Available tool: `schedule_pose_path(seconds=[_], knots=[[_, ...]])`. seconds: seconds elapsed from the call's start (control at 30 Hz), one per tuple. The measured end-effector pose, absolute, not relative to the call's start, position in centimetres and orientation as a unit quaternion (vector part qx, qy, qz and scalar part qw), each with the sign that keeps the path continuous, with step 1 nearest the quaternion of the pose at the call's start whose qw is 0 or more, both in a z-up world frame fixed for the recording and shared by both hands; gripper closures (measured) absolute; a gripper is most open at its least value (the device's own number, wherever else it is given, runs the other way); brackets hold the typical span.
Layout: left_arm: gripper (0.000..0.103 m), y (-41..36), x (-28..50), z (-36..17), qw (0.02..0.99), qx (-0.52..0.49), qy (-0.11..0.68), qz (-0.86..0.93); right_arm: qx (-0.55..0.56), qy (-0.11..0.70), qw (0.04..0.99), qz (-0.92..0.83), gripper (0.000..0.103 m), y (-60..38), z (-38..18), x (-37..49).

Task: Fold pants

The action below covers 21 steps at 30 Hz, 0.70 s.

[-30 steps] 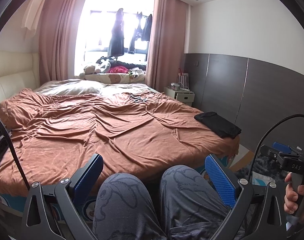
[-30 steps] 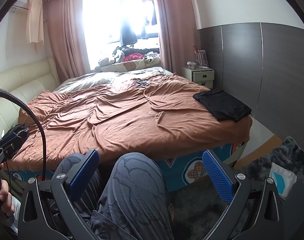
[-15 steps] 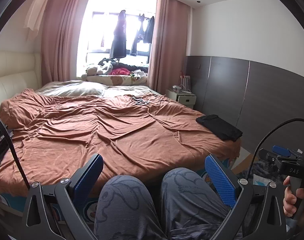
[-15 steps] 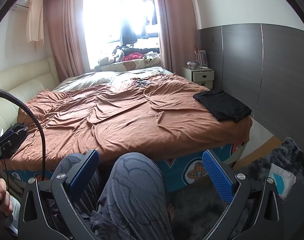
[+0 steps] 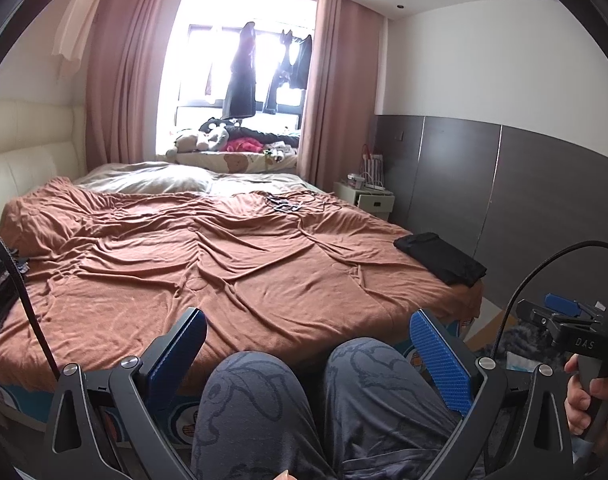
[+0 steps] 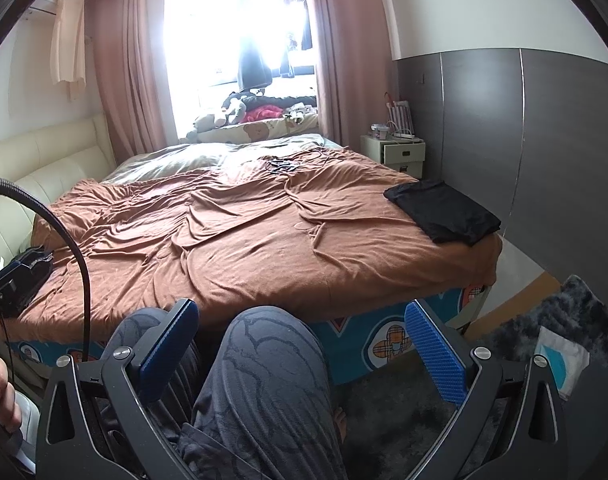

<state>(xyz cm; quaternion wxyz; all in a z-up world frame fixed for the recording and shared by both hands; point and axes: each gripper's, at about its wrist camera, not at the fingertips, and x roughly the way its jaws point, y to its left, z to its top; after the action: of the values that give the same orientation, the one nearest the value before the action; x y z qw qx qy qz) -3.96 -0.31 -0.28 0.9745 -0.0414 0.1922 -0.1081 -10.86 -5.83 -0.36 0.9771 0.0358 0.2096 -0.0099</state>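
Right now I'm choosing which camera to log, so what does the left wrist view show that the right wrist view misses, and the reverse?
Only the left wrist view shows the right gripper, gripped by a hand, and both knees between its open jaws. Only the right wrist view shows the dark rug, the white packet on it, and the bed's patterned side. Both show the brown bedspread, the folded black garment at its far right edge, the nightstand and the window.
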Motion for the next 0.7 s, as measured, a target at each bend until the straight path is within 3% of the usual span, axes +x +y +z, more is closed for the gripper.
schedule_pose_path(seconds=[0.7], knots=[[0.000, -0.15, -3.89, -0.52, 0.975, -0.042, 0.193, -0.099, 0.030, 0.208, 0.978, -0.017, 0.000, -6.40, -0.31, -10.59]])
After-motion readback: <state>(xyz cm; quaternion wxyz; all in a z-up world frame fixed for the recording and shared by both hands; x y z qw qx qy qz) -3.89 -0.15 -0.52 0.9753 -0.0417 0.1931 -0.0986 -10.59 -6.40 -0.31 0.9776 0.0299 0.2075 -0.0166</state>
